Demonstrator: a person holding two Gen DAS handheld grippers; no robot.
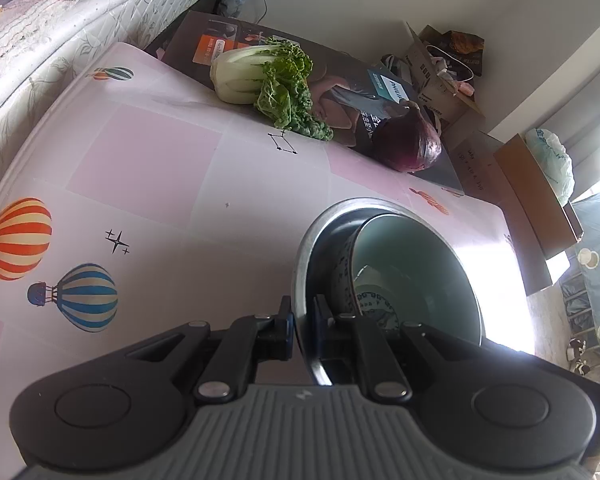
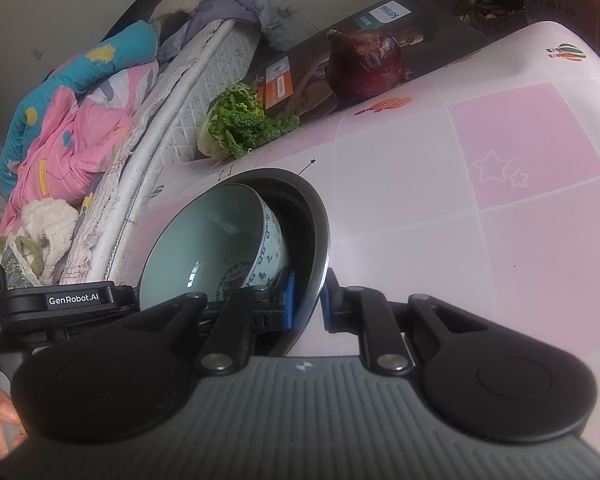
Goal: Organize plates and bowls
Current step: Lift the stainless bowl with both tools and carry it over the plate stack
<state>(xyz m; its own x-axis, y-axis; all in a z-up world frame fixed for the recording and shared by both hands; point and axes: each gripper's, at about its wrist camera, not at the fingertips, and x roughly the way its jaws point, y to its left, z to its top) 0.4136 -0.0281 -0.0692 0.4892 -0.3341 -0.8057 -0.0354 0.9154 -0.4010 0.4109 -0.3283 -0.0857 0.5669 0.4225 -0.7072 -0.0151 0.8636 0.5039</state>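
A: Left gripper (image 1: 303,320) is clamped on the rim of the metal bowl (image 1: 300,264), one finger outside the wall, one inside. No gap at the pads.

B: Right gripper (image 2: 309,300)?

A: Same, pinched on the metal bowl's rim (image 2: 320,236) on the opposite side. Blue pads either side of the wall.

B: So both on one bowl. What's in it?

A: Ceramic bowl (image 1: 416,264), pale green inside, blue pattern outside. It's nested in the metal one, tilted, leaning against the wall. From the right wrist view the ceramic bowl (image 2: 204,240) has its opening turned away from that gripper's side.

B: Where's the stack?

A: Over the table (image 1: 148,184), pink checked cover with balloon prints. Can't tell if the base touches the cover.

B: Other stuff?

A: Bok choy (image 1: 260,76) and a red onion (image 1: 410,144) on a flat printed box (image 1: 340,68) at the far table edge, well apart from the bowls. Mattress (image 1: 60,28) runs alongside the table. Person's fingers (image 2: 0,412) show at the lower left corner of the right wrist view.
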